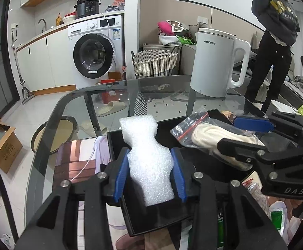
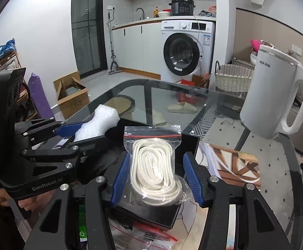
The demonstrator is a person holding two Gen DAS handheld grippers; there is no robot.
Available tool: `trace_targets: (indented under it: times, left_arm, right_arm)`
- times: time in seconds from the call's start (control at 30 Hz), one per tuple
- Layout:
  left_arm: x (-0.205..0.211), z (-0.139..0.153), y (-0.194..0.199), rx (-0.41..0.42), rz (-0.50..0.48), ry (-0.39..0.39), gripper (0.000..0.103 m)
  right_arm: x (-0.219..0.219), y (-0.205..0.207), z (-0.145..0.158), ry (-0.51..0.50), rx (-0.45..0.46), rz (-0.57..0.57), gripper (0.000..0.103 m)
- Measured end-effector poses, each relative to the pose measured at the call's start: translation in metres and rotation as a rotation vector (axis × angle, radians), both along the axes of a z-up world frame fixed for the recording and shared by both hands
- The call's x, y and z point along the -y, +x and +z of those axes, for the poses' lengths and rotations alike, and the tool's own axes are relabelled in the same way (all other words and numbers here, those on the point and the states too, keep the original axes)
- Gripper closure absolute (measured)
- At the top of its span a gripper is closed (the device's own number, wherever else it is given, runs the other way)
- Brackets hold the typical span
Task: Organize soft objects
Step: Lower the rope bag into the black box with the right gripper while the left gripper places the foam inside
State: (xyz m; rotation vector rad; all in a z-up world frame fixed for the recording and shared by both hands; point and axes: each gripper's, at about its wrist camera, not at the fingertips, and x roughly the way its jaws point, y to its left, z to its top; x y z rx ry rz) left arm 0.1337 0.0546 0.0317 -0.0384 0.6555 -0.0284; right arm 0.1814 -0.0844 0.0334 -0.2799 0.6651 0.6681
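Left gripper (image 1: 150, 173) pinches foam (image 1: 145, 154) at lower centre; right gripper (image 2: 154, 177) spread, pads clear of bagged rope (image 2: 153, 166) over black tray (image 2: 190, 143).

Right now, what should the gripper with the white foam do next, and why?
Probably open and let go. The left gripper squeezes the foam just over the black tray, where the rope bag already lies between the right gripper's parted pads.

The white kettle (image 1: 216, 62) is showing "AUX" on its side. The left gripper (image 2: 93, 134) body is bearing "GenRobot.AI"; the right gripper (image 1: 243, 134) body is displaying "DAS".
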Motion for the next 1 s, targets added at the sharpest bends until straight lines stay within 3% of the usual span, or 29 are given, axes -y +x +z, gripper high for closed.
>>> trace_targets:
  times: [0.2,0.57,0.63,0.67,0.77,0.8,0.83,1.0]
  left_arm:
    - [-0.003,0.000,0.000,-0.002,0.002,-0.005,0.064]
    - [0.004,-0.003,0.005,-0.023,-0.033,0.009,0.061]
    - [0.007,-0.002,0.004,-0.028,-0.048,0.006,0.048]
    - [0.008,-0.002,0.003,-0.029,-0.047,0.010,0.036]
    - [0.013,0.002,0.001,-0.033,-0.032,0.034,0.032]
    - [0.014,0.003,0.000,-0.030,-0.037,0.032,0.023]
    - [0.014,0.005,-0.002,-0.023,-0.041,0.022,0.021]
    - [0.010,0.009,-0.009,-0.007,0.034,0.026,0.006]
  right_arm:
    - [-0.012,0.001,-0.006,-0.008,-0.024,0.037,0.050]
    - [0.005,0.000,0.003,0.024,-0.011,-0.014,0.049]
    - [0.007,0.000,0.003,0.030,-0.014,-0.015,0.047]
    - [0.009,0.000,0.003,0.033,-0.016,-0.015,0.045]
    - [0.014,-0.003,0.005,0.042,-0.013,-0.004,0.037]
    - [0.015,-0.003,0.005,0.043,-0.012,-0.002,0.033]
    - [0.016,-0.004,0.006,0.045,-0.014,-0.008,0.030]
    - [0.019,-0.006,0.006,0.055,-0.015,-0.009,0.028]
